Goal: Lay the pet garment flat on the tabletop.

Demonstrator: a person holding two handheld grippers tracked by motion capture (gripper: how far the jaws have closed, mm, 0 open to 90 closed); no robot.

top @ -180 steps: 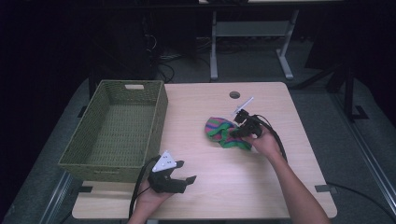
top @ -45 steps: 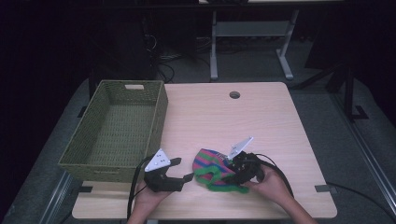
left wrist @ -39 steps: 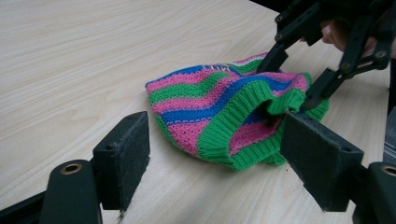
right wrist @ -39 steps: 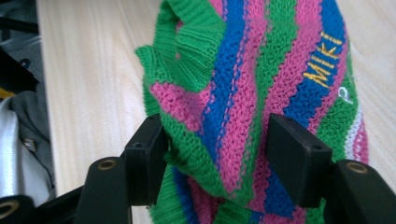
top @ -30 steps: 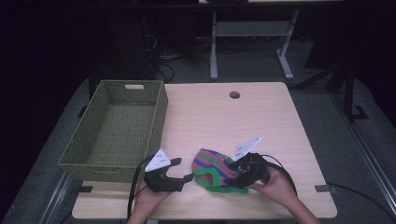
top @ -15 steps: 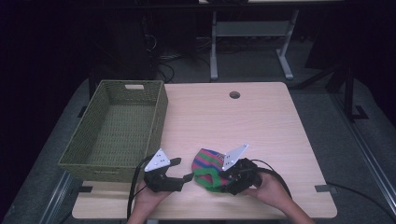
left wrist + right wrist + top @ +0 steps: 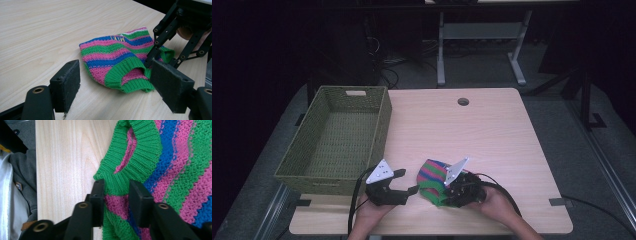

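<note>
A small knit sweater (image 7: 431, 176) striped pink, green and blue lies at the table's front, between the two grippers. My right gripper (image 7: 446, 194) tips down onto the sweater's near green-ribbed opening (image 7: 140, 157). Its jaws have just been closing, and in the right gripper view (image 7: 117, 188) a fold of green and pink knit sits between the pads, which stand a little apart. My left gripper (image 7: 408, 181) rests low on the table, left of the sweater. It is open wide in its own view (image 7: 117, 87), facing the sweater (image 7: 117, 55), with the right gripper (image 7: 160, 61) beyond it.
A deep green woven basket (image 7: 382, 125) stands at the table's left side. The light wooden table (image 7: 482, 140) has a round cable hole (image 7: 463, 101) near its far edge. A grey sleeve (image 7: 22, 170) lies beyond the table's front edge.
The right gripper has moved left and down onto the sweater's near edge, and its jaws have narrowed around the knit. The left gripper has stayed put.
</note>
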